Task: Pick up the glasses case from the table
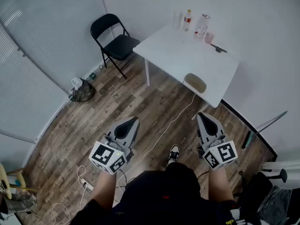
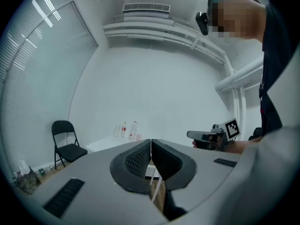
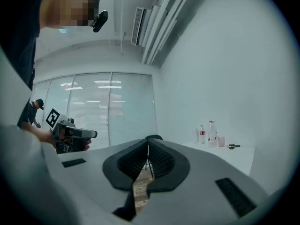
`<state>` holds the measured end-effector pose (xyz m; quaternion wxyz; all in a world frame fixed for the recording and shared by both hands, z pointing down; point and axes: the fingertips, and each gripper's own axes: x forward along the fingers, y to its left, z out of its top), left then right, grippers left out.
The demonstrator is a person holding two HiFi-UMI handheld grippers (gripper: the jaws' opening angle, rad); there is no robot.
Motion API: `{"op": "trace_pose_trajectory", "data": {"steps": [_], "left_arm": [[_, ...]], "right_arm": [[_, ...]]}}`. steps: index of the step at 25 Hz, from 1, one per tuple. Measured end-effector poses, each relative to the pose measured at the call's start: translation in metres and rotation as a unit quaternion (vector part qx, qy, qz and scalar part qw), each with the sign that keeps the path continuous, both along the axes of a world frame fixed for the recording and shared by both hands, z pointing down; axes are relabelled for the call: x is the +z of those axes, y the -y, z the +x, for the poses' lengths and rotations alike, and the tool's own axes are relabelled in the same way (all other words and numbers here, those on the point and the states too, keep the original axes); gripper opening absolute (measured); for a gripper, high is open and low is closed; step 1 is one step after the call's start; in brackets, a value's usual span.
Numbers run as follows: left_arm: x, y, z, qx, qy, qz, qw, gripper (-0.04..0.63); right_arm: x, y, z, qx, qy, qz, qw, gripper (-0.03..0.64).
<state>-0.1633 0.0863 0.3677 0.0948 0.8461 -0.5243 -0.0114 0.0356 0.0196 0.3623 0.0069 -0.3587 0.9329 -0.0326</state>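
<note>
The tan oval glasses case [image 1: 195, 82] lies near the front edge of the white table [image 1: 173, 55], which stands against the wall ahead. My left gripper [image 1: 135, 121] and right gripper [image 1: 201, 115] hang side by side over the wood floor, short of the table, both pointing toward it. The left gripper's [image 2: 151, 142] jaws are pressed together with nothing between them. So are the right gripper's [image 3: 148, 142]. The case does not show in either gripper view.
Bottles [image 1: 188, 20], a pink cup [image 1: 209, 37] and a dark tool [image 1: 218, 48] sit at the table's far end. A black folding chair [image 1: 115, 39] stands left of the table. A bag [image 1: 83, 92], a white cable [image 1: 159, 135] and a power strip [image 1: 86, 185] lie on the floor.
</note>
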Motion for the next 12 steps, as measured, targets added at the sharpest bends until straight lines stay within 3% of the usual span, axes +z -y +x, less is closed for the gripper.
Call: {"op": "trace_pose_trajectory", "data": {"steps": [12], "left_arm": [[0.001,0.148,0.072,-0.016,0.01,-0.02,0.9996,0.021]], "right_arm": [[0.022,0.164,0.084,0.001,-0.01,-0.037,0.999,0.021]]}}
